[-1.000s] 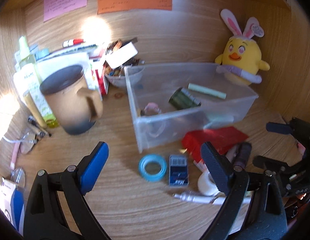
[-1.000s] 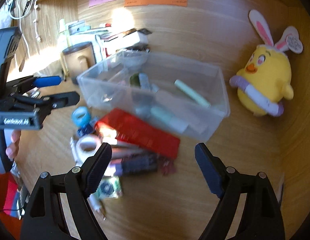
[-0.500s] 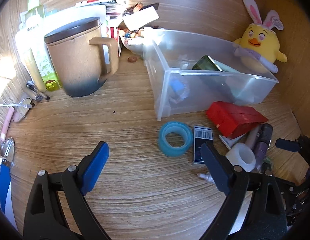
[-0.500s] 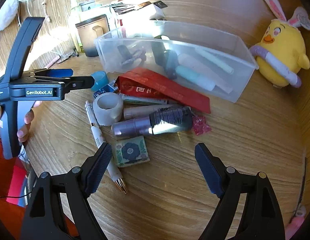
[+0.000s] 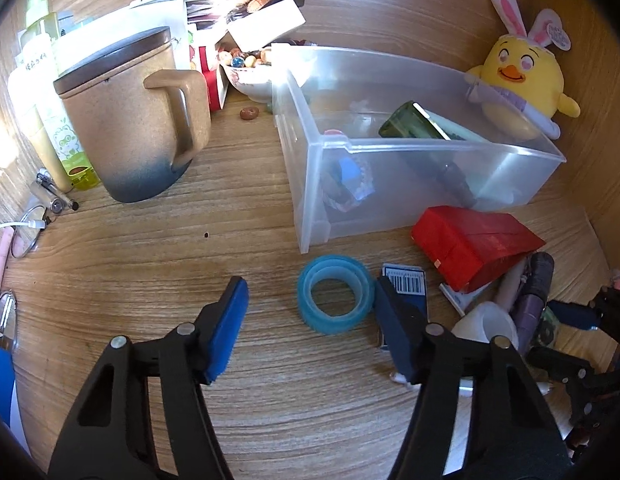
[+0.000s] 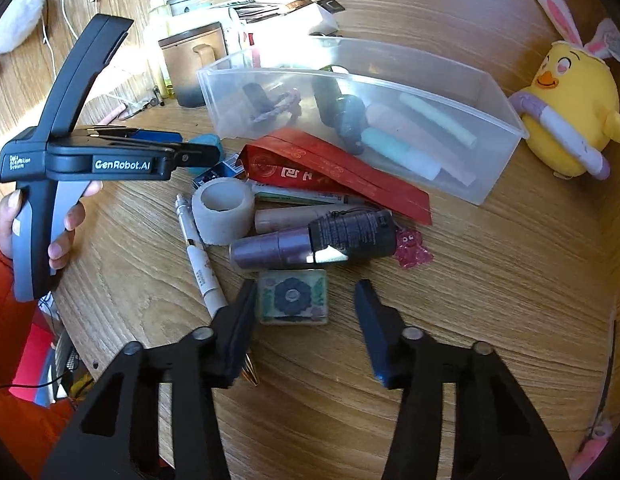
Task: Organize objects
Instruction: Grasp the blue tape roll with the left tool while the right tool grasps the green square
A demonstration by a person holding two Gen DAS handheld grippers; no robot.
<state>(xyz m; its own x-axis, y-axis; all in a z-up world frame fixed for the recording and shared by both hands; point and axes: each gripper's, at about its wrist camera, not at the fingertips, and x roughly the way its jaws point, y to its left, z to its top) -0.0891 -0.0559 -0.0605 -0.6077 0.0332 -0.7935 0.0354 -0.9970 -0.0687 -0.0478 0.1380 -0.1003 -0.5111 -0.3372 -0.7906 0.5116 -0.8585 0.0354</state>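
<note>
A clear plastic bin [image 5: 513, 152] [image 6: 493, 160] holds several small items. In front of it lie a blue tape roll [image 5: 334, 294], a small dark blue box [image 5: 405, 284], a red packet [image 5: 473, 244] [image 6: 333, 172], a white tape roll [image 6: 222, 210], a purple tube [image 6: 310, 242], a pen [image 6: 200, 258] and a small green flowered tin [image 6: 292, 297]. My left gripper [image 5: 310, 320] is open, its fingers either side of the blue tape roll. My right gripper [image 6: 306, 320] is open, its fingers either side of the tin.
A tan mug [image 5: 138, 120], bottles [image 5: 42, 80], papers and a candy bowl [image 5: 250, 76] stand at the back left. A yellow chick plush [image 5: 517, 80] [image 6: 569, 108] sits right of the bin. Wooden walls close the back and right.
Both grippers have come down and forward to the loose items. The left now straddles the blue tape roll, the right straddles the flowered tin. Both jaws have narrowed.
</note>
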